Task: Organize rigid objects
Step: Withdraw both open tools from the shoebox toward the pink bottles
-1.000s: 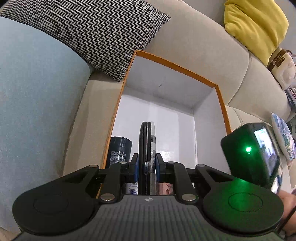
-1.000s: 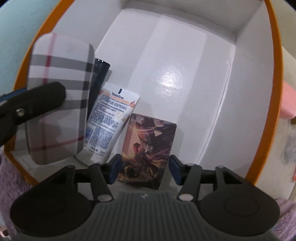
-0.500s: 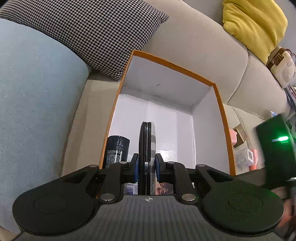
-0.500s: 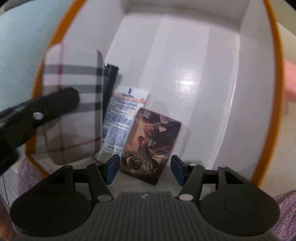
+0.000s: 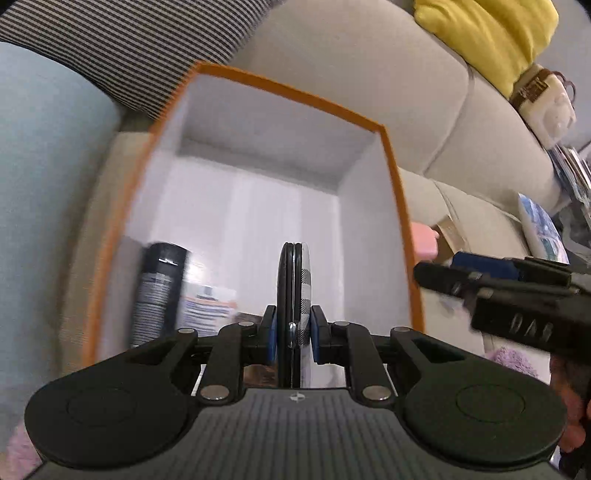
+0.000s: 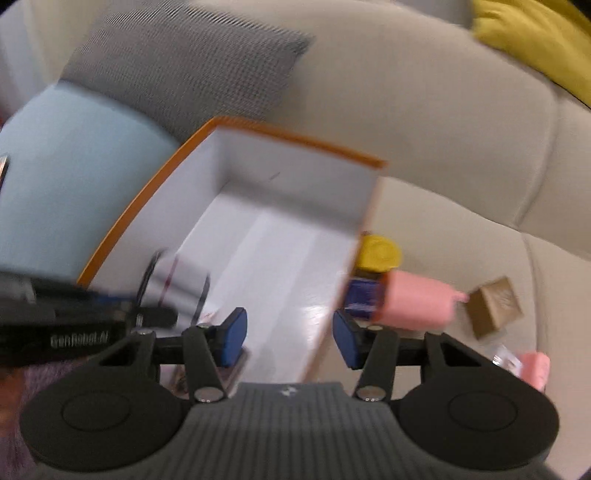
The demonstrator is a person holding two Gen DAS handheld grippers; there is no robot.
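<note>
Soft, even indoor light; box (image 6: 295,229) floor showed glare; right view was heavily motion-blurred; fisheye bending curved the edges.

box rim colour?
Orange rim on a white box; clearest in the left wrist view.

a beige sofa (image 6: 461,155) carries everything here. an orange-edged white box (image 5: 400,206) sits open on its seat, to the left. a pale blue cushion (image 5: 44,192) lies against the box's left side, and a black-and-white patterned cushion (image 5: 122,51) leans on the backrest at the far left, just behind the box. a yellow cushion (image 5: 484,33) rests far right on the backrest. right of the box, on the seat, lie a yellow round thing (image 6: 378,253), a blue thing (image 6: 362,297), a pink block (image 6: 417,302) and, further right, a small brown box (image 6: 495,306); all are blurred. a lilac fuzzy cloth (image 5: 511,363) shows near right.
</note>
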